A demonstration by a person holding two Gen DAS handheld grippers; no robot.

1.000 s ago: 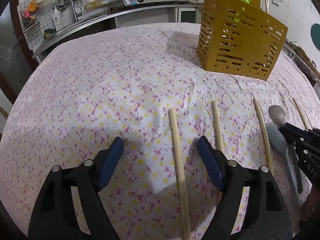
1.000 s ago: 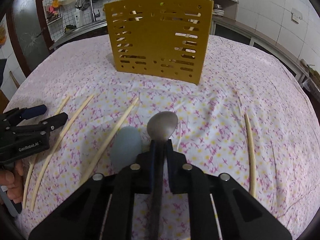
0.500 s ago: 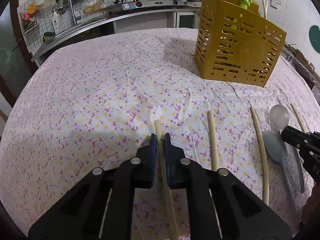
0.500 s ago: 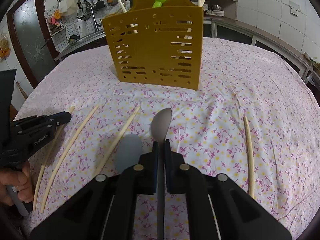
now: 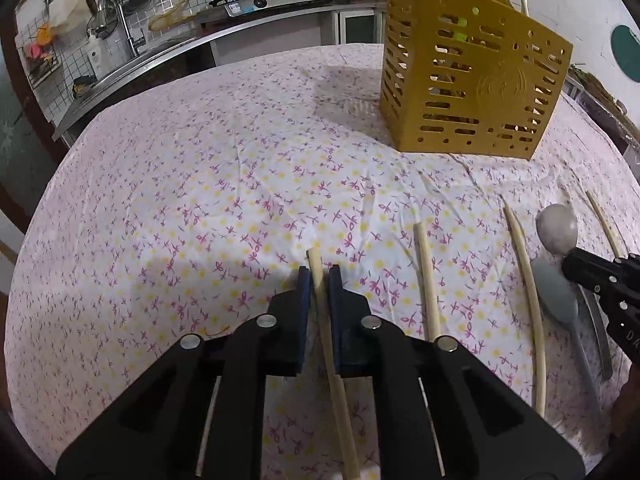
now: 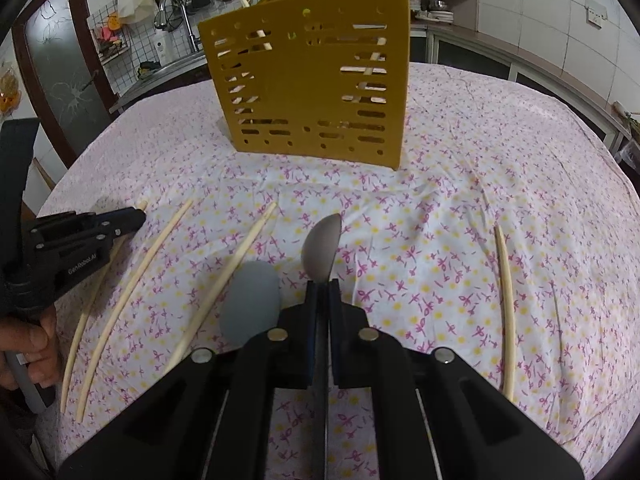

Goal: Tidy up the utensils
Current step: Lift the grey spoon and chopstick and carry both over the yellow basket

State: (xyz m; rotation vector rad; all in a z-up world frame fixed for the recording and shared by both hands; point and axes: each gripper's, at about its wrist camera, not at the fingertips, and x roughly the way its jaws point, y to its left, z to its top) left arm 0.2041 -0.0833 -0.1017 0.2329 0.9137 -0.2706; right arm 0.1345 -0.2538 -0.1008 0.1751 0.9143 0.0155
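Observation:
My left gripper [image 5: 319, 276] is shut on a pale wooden chopstick [image 5: 316, 264], held just above the floral tablecloth. My right gripper [image 6: 322, 286] is shut on the handle of a metal spoon [image 6: 322, 246], its bowl pointing forward and tilted. A grey spoon [image 6: 251, 303] lies on the cloth just left of it. Other chopsticks lie loose: two [image 5: 426, 276] [image 5: 526, 292] between the grippers and one [image 6: 506, 304] to the right. The yellow slotted utensil holder [image 6: 312, 76] stands upright beyond, with chopsticks and a green-handled item inside.
The table [image 5: 200, 184] is covered by a pink-and-yellow floral cloth. A kitchen counter with sink, pot and hanging tools [image 5: 168, 20] runs behind it. The left gripper and hand show at the left edge of the right wrist view [image 6: 60, 252].
My left gripper has shut on the chopstick and lifted it slightly. My right gripper has raised the metal spoon off the cloth and tilted it; the view is higher above the table.

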